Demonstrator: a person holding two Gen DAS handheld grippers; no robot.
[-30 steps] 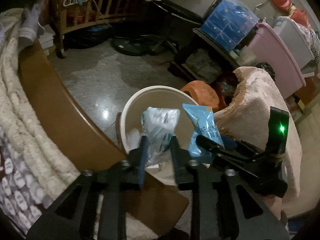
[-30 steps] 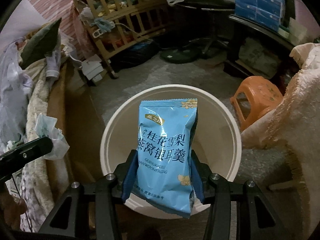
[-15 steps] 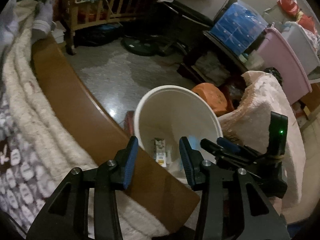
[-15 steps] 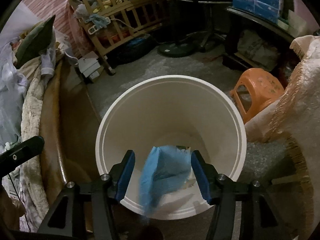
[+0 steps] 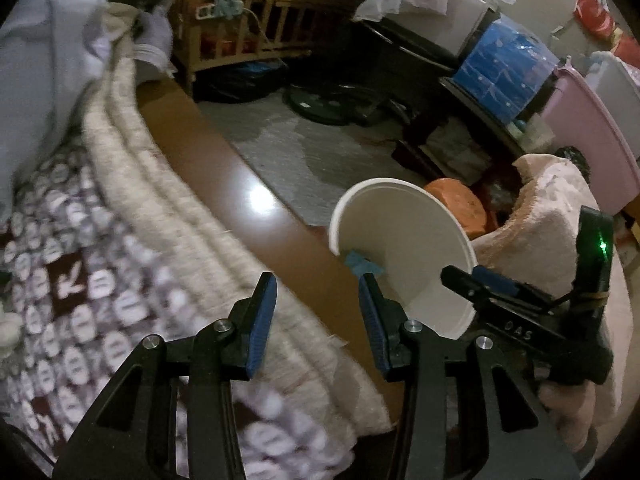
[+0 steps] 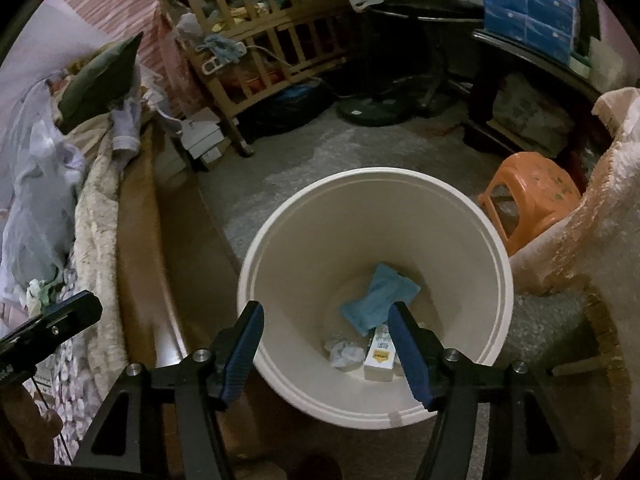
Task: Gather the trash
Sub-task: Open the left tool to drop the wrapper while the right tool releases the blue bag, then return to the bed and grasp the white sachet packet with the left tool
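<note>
A white round bin [image 6: 496,264] stands on the floor beside the bed. At its bottom lie the blue snack packet [image 6: 380,298], a crumpled white wrapper [image 6: 344,354] and a small white carton [image 6: 380,354]. My right gripper [image 6: 325,318] hangs over the bin's near rim, jaws opening, nothing between them. My left gripper [image 5: 317,292] is open and empty above the bed's edge, left of the bin [image 5: 412,248]. The right gripper [image 5: 472,278] shows over the bin's rim in the left wrist view.
A brown wooden bed frame [image 5: 224,168] with a fuzzy cream blanket [image 5: 140,184] runs along the left. An orange stool [image 6: 532,196] and a pink-draped seat [image 6: 612,216] stand right of the bin. A wooden crib [image 6: 256,36] and shelves crowd the back.
Both grippers let go: the white wrapper and the blue packet dropped into the bin. My left gripper then swung left over the bed. The right jaws spread wider.
</note>
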